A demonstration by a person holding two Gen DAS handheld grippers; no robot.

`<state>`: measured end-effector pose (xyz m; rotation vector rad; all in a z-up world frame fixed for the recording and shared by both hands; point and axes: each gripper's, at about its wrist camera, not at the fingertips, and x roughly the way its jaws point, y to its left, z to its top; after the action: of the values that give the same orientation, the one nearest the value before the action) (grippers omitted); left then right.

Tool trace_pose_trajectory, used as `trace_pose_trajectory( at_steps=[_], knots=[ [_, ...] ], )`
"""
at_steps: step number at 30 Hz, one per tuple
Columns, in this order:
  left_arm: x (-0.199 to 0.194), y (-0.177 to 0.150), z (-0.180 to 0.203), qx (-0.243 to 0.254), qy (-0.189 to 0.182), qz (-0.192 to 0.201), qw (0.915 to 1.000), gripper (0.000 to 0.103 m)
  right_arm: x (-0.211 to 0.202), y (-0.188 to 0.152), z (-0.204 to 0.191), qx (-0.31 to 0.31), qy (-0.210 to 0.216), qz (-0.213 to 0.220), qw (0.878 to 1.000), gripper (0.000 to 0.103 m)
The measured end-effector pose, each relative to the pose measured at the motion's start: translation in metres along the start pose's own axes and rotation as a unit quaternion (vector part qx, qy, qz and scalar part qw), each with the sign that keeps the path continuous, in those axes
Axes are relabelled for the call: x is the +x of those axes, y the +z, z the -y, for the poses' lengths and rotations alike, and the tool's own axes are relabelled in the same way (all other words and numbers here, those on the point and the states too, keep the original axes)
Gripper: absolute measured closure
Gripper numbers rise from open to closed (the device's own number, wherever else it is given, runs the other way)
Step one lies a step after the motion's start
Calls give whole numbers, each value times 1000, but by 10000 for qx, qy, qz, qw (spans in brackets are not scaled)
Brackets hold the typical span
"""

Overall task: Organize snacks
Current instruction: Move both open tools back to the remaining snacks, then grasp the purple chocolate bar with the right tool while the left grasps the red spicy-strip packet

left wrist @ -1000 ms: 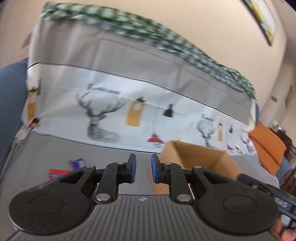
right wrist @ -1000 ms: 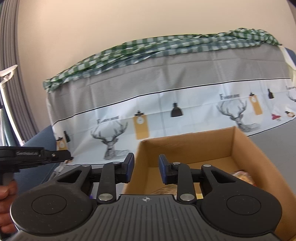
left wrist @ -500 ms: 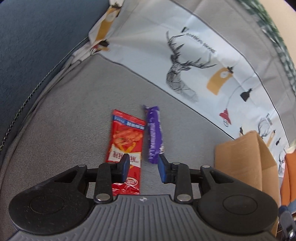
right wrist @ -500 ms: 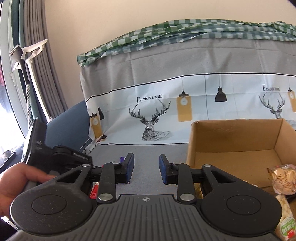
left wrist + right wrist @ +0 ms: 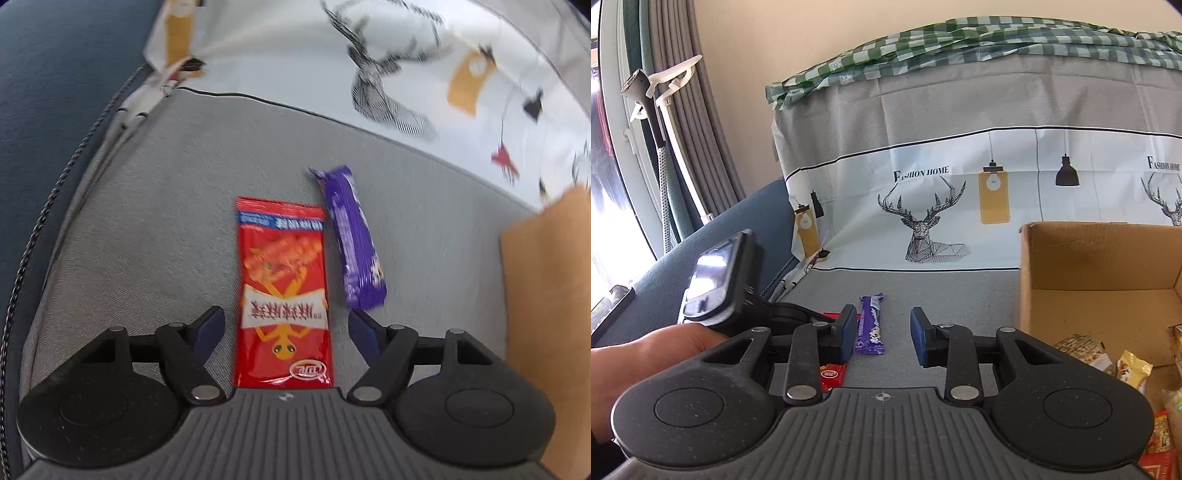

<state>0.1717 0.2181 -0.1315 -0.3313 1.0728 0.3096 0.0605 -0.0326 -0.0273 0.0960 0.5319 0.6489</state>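
Grey seat (image 5: 155, 236): carries all items. Box (image 5: 1100, 266) at right, snacks inside. Left gripper (image 5: 286, 328) pitched steeply down over red packet (image 5: 282, 291), jaws wide, just been opening, straddling packet without contact. Right gripper (image 5: 883, 334) nearly level, jaws part open, empty. Purple bar (image 5: 351, 236) flat just right of packet.

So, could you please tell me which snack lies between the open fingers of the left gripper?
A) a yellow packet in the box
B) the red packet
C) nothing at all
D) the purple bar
B: in the left wrist view the red packet lies lengthwise between the spread fingers of the left gripper, untouched by either, while the purple bar lies just beside it to the right.
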Motion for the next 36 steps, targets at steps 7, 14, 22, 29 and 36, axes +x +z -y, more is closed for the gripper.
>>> trace_pose_trajectory(
  at_steps=[7, 14, 22, 29, 36],
  knots=[
    [0, 0, -2, 373, 212, 108, 9990, 48, 17, -3, -15, 4, -35, -86, 10000, 64],
    [-15, 8, -34, -269, 117, 141, 9995, 58, 42, -3, -26, 54, -227, -119, 9997, 63],
    [-18, 12, -55, -685, 77, 15, 9976, 59, 98, -3, -41, 213, -369, -260, 9988, 63],
    [-18, 11, -56, -588, 64, 13, 9982, 58, 154, -10, -49, 390, -494, -521, 9967, 61],
    [-16, 12, -60, -624, -38, -18, 9980, 58, 201, -18, -43, 604, -552, -844, 9931, 60]
  ],
)
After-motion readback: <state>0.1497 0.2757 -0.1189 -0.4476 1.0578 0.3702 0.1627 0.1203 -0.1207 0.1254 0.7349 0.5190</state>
